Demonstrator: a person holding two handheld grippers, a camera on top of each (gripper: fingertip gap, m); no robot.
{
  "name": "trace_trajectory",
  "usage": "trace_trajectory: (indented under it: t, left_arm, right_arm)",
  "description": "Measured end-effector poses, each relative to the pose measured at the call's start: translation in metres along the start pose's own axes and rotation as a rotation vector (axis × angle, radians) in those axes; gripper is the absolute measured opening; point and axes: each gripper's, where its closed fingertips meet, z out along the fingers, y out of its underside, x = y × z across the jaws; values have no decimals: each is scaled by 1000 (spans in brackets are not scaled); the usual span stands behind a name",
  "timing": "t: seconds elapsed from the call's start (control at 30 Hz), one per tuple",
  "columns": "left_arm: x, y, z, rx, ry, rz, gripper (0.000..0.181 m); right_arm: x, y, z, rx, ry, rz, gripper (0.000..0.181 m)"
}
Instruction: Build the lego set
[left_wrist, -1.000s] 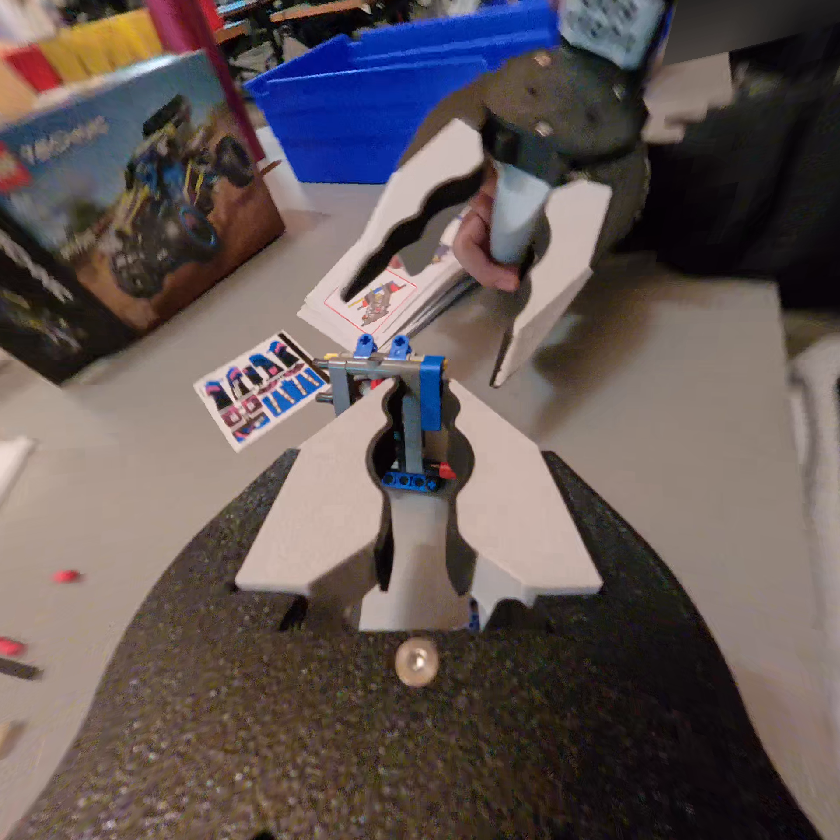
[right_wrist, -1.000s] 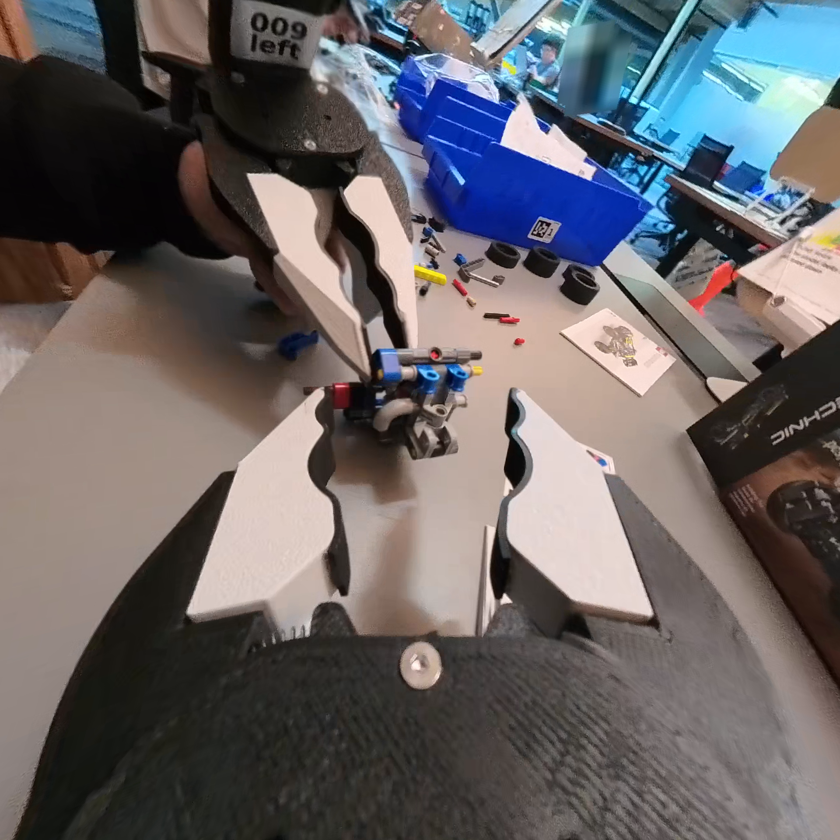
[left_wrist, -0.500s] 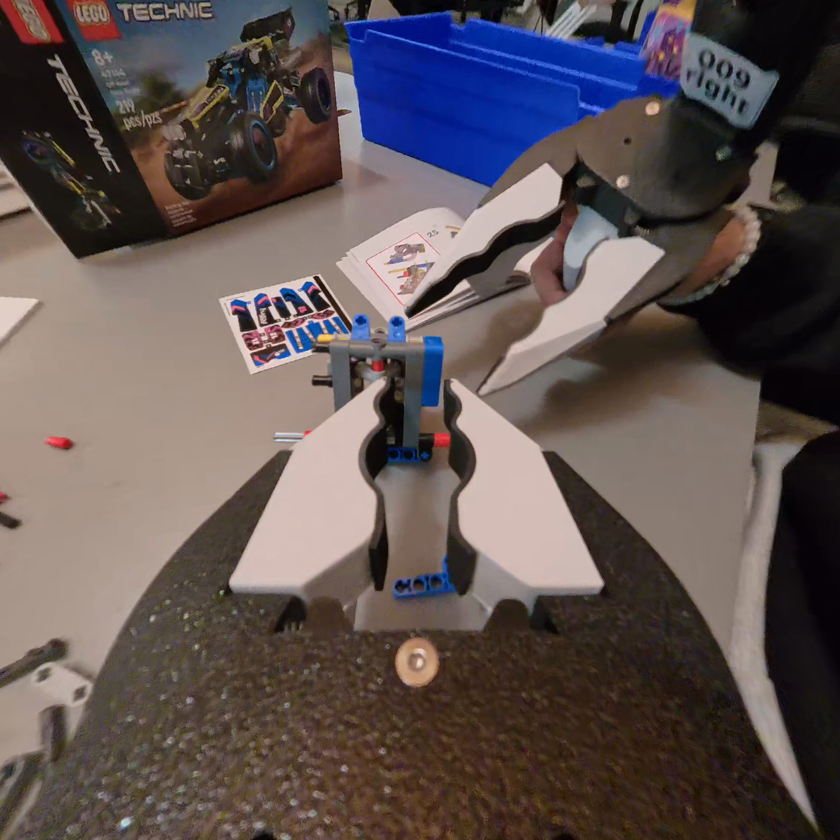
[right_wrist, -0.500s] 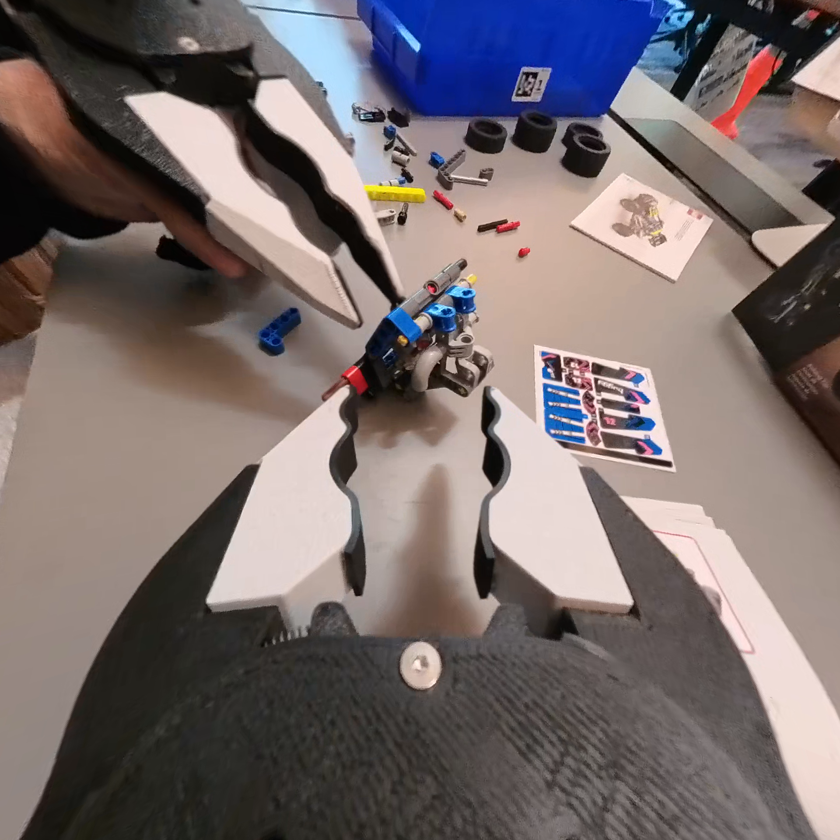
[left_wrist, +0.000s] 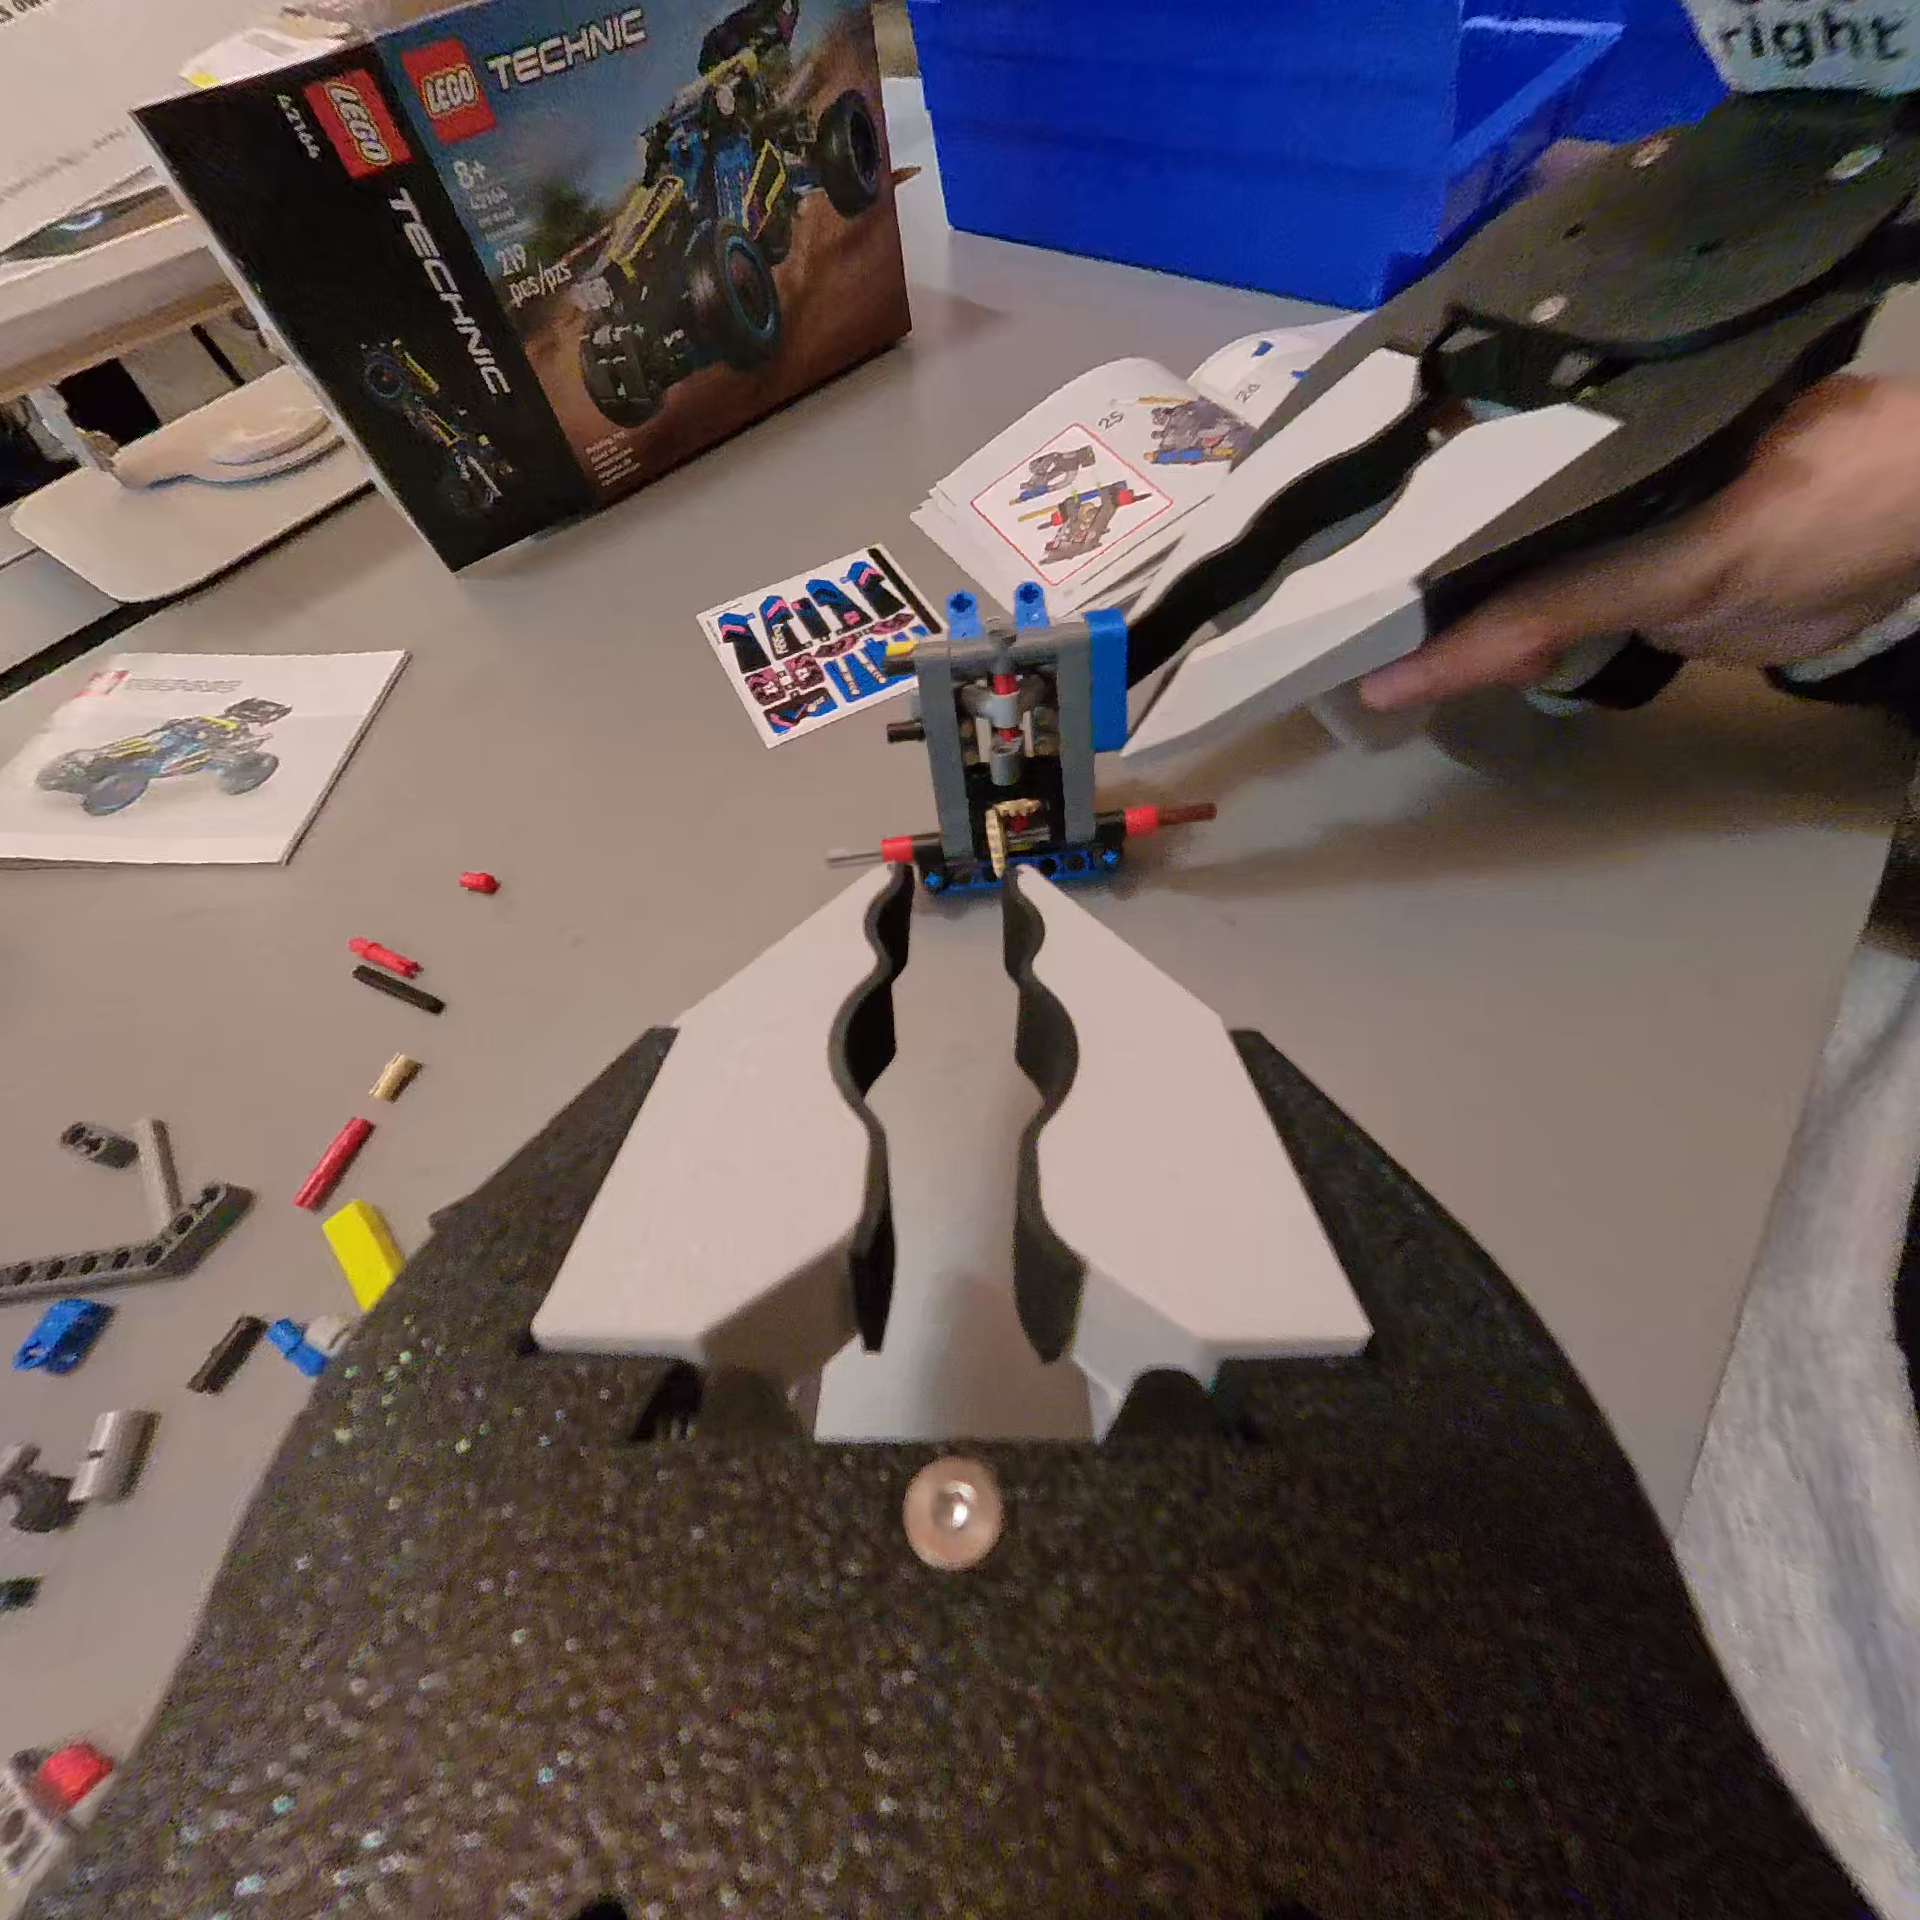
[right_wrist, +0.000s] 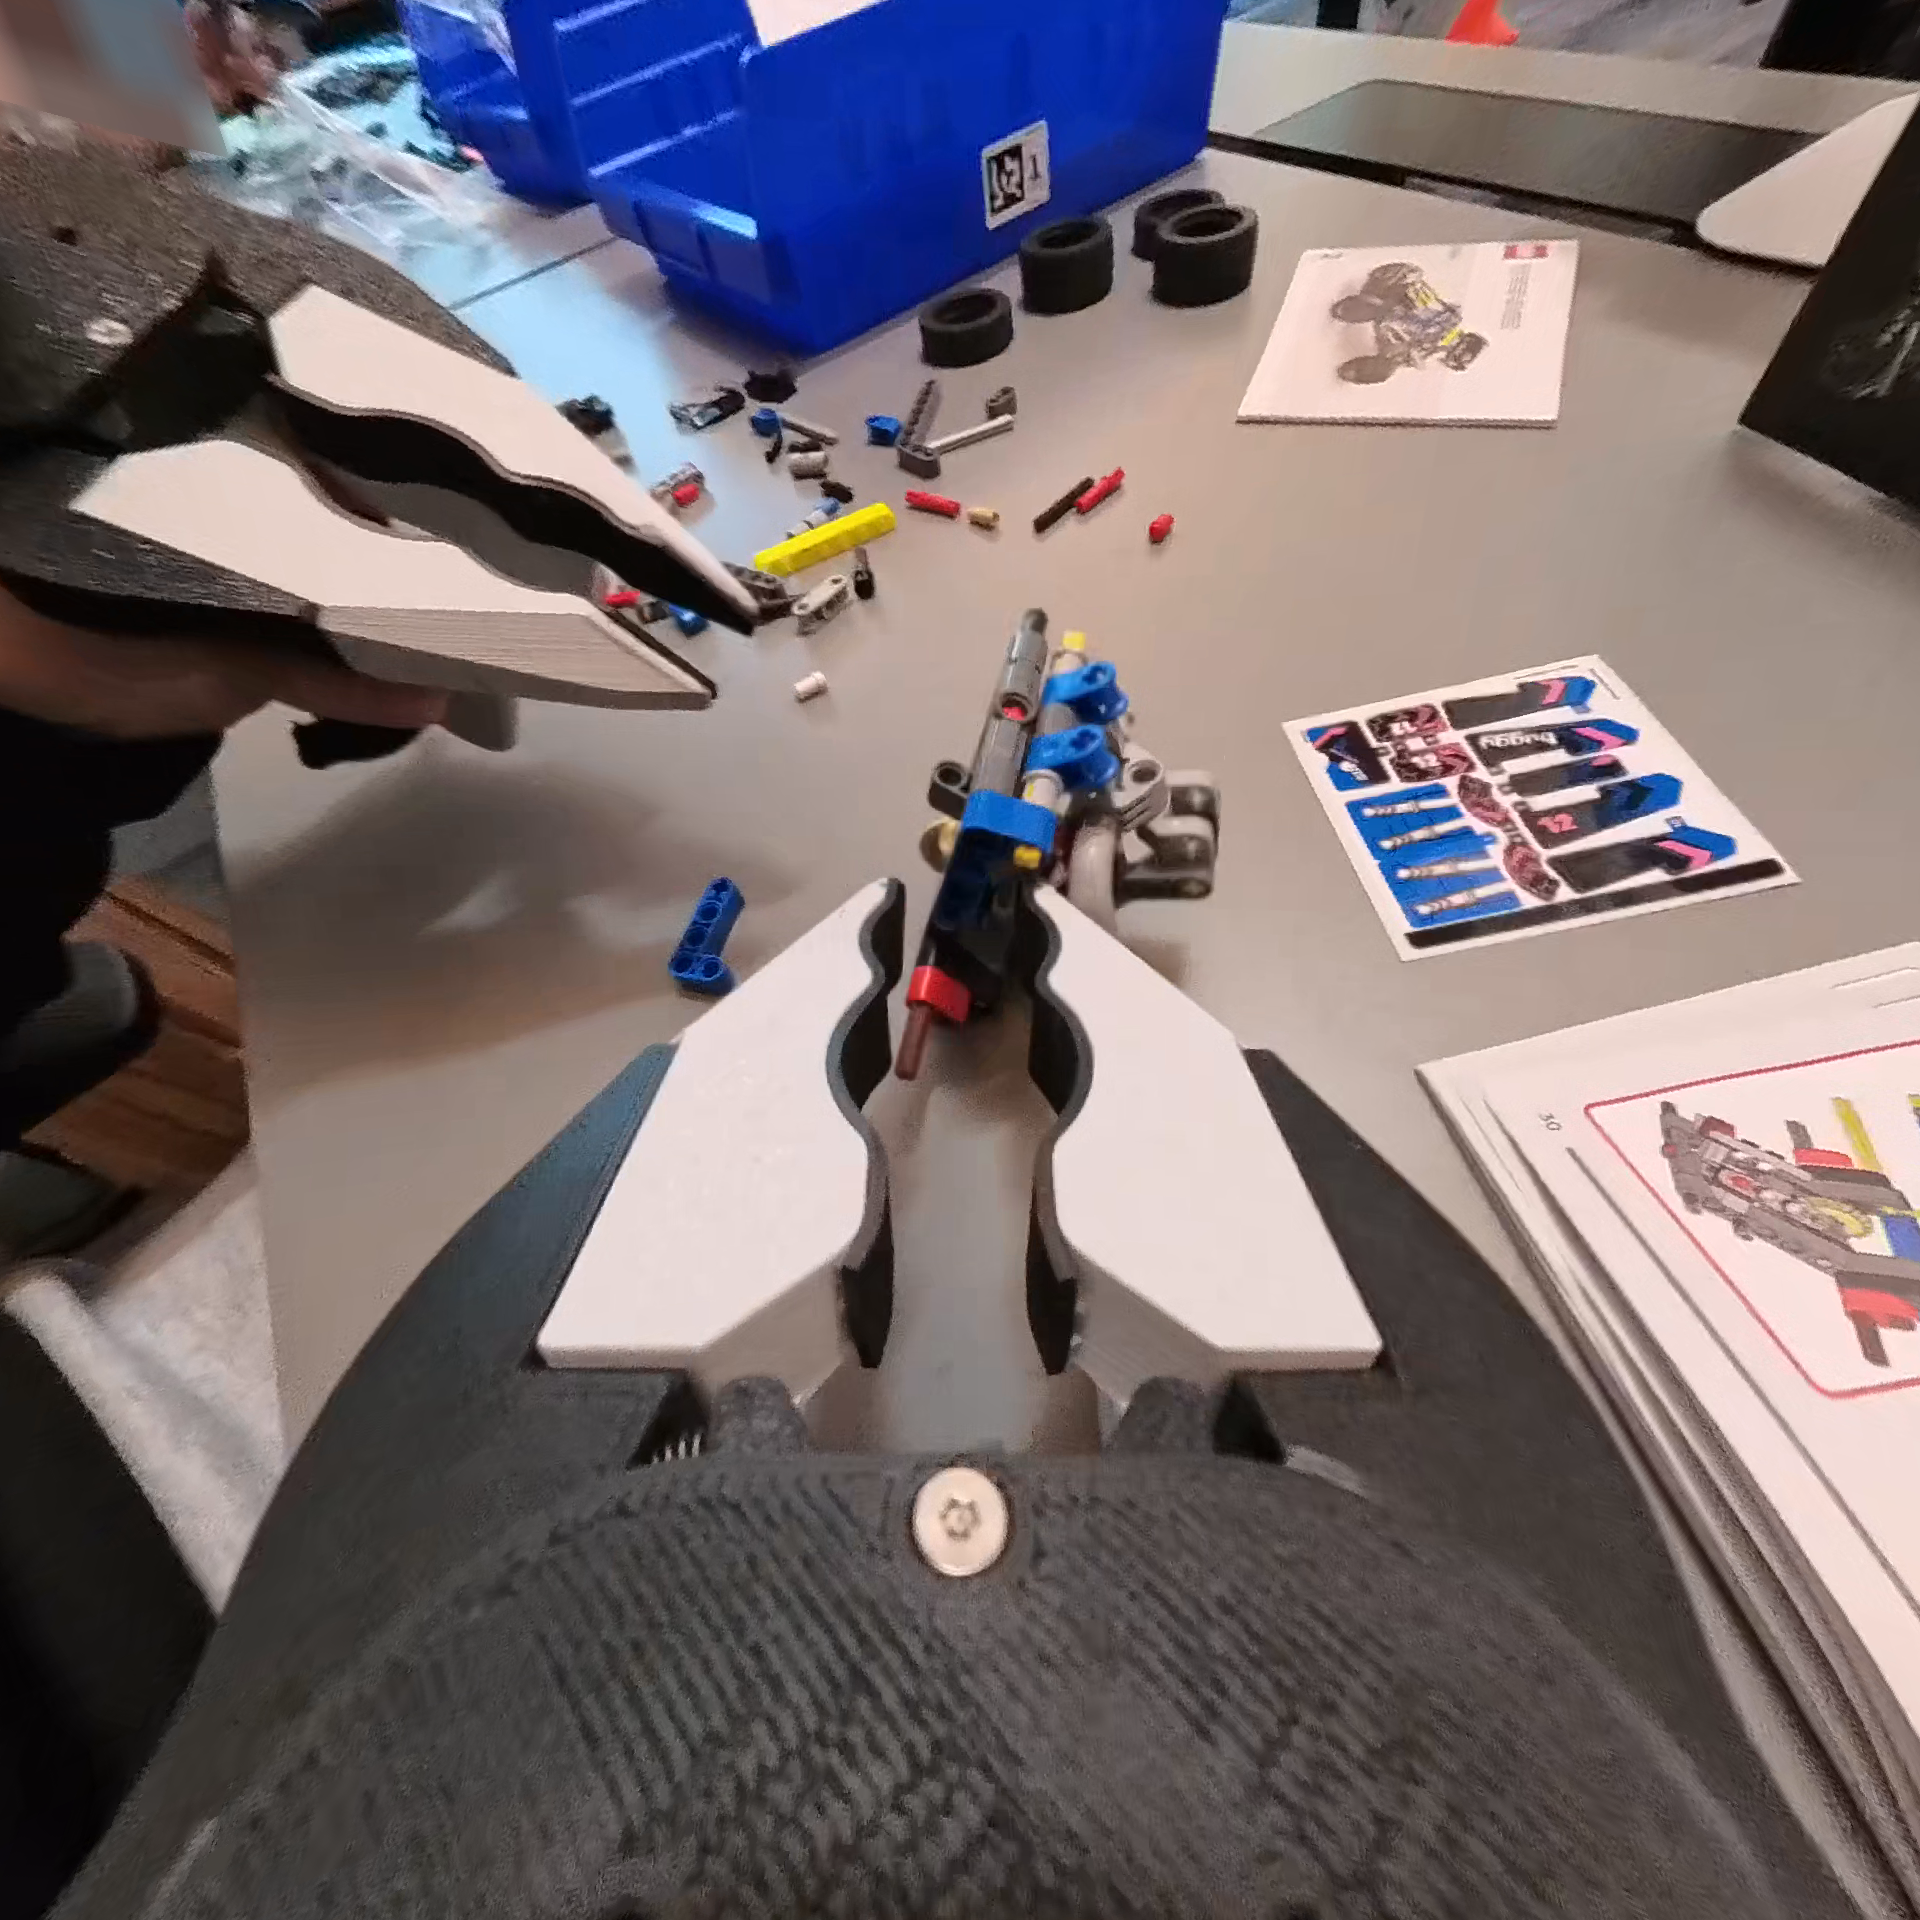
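**Lego assembly: seat the grip before lifting**

On the grey worktop (right_wrist: 520, 831), lower centre of the right wrist view, the Lego assembly (right_wrist: 1039, 790) lies between the right claw (right_wrist: 961, 914) tips, which are narrowed around its near end; whether they actually pinch is unclear. The left claw (left_wrist: 951, 883) is narrow and empty. Grip the blue beam squarely and spare the protruding red-capped axle (right_wrist: 935, 997).
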Motion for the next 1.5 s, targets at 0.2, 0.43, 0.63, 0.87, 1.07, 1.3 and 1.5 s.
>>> trace_trajectory:
  t: [0.2, 0.43, 0.63, 0.87, 1.07, 1.3, 1.5]
  left_arm:
    - [1, 4, -1, 7, 12, 7, 13]
    - [2, 15, -6, -33, 26, 35, 12]
    - [36, 53, -14, -182, 262, 212, 14]
    - [44, 54, -4, -226, 356, 264, 24]
    - [47, 56, -8, -257, 374, 337, 24]
    - [45, 60, -5, -259, 390, 470, 23]
    - [45, 64, 2, -249, 503, 447, 24]
  right_arm:
    - [13, -5, 4, 7, 169, -181, 7]
    - [22, 3, -1, -86, 275, -748, 5]
    - [18, 26, -22, -87, 112, -1145, 5]
    - [25, 42, -44, -93, -27, -1287, 10]
    - [39, 57, -67, -216, -20, -1205, 32]
    - [29, 65, -101, -266, 103, -760, 33]
    - [5, 64, -90, -186, 72, -482, 37]
